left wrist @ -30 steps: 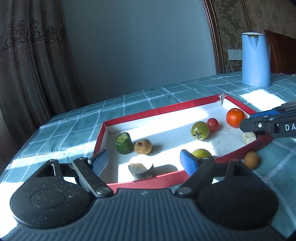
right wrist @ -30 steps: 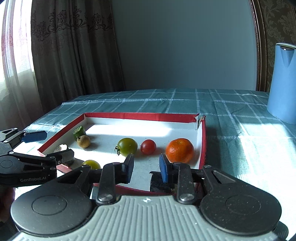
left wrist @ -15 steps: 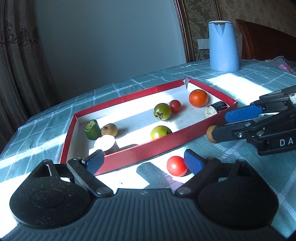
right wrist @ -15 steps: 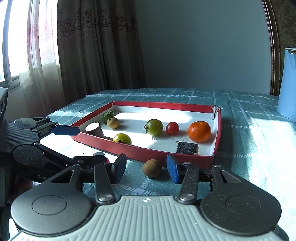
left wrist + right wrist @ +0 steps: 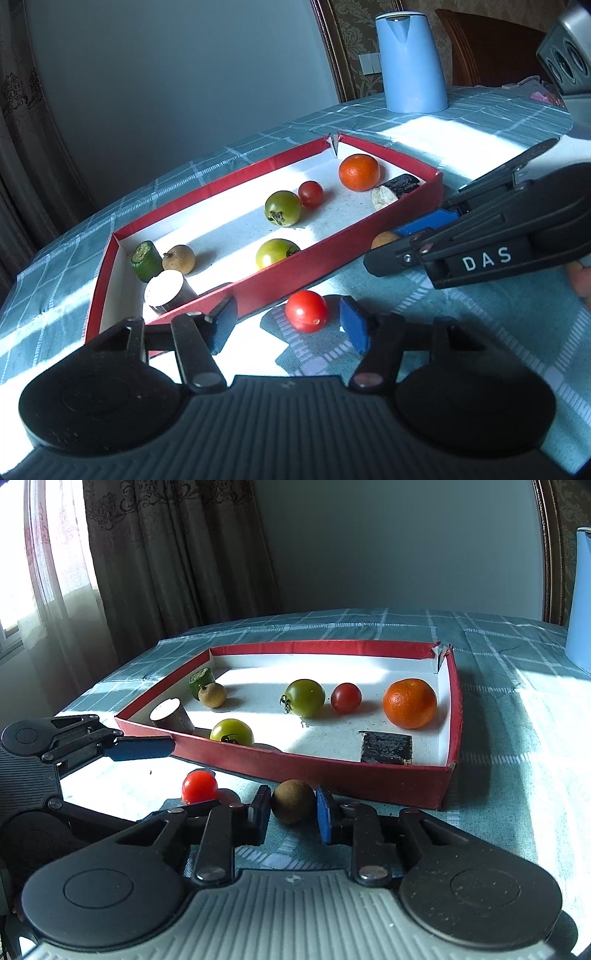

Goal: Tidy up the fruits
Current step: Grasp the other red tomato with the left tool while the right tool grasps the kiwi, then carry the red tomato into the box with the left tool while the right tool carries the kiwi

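A red tray on the checked tablecloth holds an orange, a small red tomato, two green tomatoes, a brown fruit and cut vegetable pieces. A red tomato lies on the cloth in front of the tray, between the fingers of my open left gripper. A brown round fruit lies on the cloth between the fingers of my open right gripper, whose pads stand close beside it.
A blue kettle stands at the back right on the table. Curtains hang at the left beyond the table's edge. A dark wooden chair back is behind the kettle.
Both grippers have drawn back from over the tray and come down low in front of it. The left now frames the red tomato and the right frames the brown fruit more closely.
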A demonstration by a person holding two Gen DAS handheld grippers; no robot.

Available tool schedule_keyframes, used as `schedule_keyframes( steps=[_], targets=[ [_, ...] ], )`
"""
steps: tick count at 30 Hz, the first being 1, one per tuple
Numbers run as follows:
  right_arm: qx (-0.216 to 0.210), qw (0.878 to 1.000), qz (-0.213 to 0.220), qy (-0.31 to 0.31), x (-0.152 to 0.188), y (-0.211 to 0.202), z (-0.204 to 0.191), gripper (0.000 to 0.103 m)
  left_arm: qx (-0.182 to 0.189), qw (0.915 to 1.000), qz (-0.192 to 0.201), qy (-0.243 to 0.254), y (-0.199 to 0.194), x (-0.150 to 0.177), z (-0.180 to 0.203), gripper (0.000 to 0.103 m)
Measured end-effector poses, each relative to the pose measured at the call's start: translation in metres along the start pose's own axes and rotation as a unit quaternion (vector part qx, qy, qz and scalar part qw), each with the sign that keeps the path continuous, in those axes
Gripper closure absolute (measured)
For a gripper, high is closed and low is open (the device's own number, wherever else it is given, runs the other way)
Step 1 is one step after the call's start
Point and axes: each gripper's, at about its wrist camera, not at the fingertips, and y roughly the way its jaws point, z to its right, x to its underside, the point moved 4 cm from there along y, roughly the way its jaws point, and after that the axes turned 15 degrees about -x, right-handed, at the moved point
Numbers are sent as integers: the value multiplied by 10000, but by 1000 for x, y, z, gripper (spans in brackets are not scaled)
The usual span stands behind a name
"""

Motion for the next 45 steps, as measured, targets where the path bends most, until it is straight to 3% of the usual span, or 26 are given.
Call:
schedule_keyframes(
  steps=[2,4,7,9,14,23,25,33,39,45],
  targets=[
    [-6,10000,20,37,0,-1,1,77,20,10000,8,-1,0,0,0,50],
    [-16,10000,51,27,-1,-2,1,77,140,9999,17,11,-2,0,2,64],
    [-26,9999,143,1,-2,-5,0,77,203,9998,43,70,-4,0,6,69],
    [-26,9998,204,-1,-2,-7,0,77,207,9998,8,34,-3,0,5,80],
    [-44,9993,380,-48,-3,-14,-2,77,153,9998,-23,-116,-4,0,-1,81],
    [137,9939,1017,-413,-22,-33,-12,77,32,9974,476,-535,-23,-20,-23,81],
    [205,9934,1035,-443,-33,-28,-10,77,-146,9962,469,-714,-17,-30,-33,81],
    [719,9942,703,-387,-55,15,16,77,-831,9913,-23,-1024,36,-39,-56,81],
    [913,9951,299,-247,-54,45,29,77,-1116,9877,-322,-1046,63,-39,-60,81],
    [937,9954,198,41,-53,51,39,77,-1258,9869,-443,-906,73,-36,-54,79]
  ],
)
